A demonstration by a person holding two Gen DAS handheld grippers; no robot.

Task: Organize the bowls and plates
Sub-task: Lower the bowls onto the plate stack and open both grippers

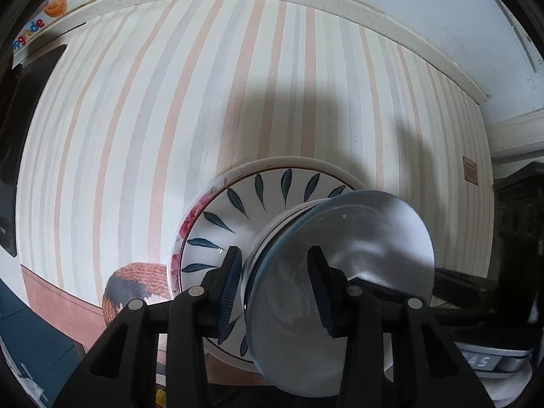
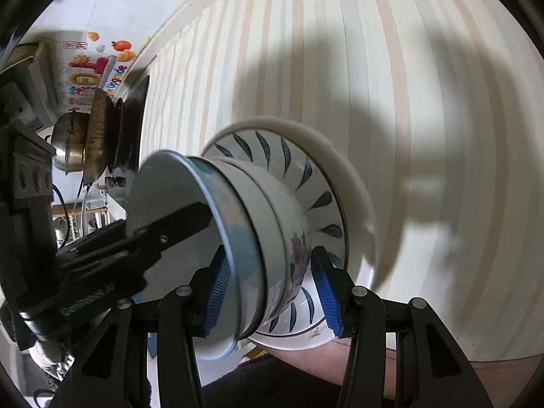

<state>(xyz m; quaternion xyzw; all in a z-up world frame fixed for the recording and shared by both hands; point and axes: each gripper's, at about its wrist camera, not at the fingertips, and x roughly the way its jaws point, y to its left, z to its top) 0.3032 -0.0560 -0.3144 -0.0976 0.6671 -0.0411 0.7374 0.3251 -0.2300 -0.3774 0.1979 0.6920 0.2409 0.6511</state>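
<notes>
A stack of plates sits on the striped tablecloth: a white plate with dark leaf marks on a larger white plate and a floral one. Nested bowls stand on the stack, a clear glass bowl topmost. My left gripper straddles the glass bowl's rim, one finger outside, one inside. In the right wrist view the bowl stack, a blue-rimmed bowl over a floral bowl, sits between my right gripper's fingers. The left gripper's finger reaches into the top bowl.
A woven orange coaster lies left of the plates. A metal pot and dark pans stand at the far left beside a colourful box. A dark object stands at the table's right edge. A wall runs behind the table.
</notes>
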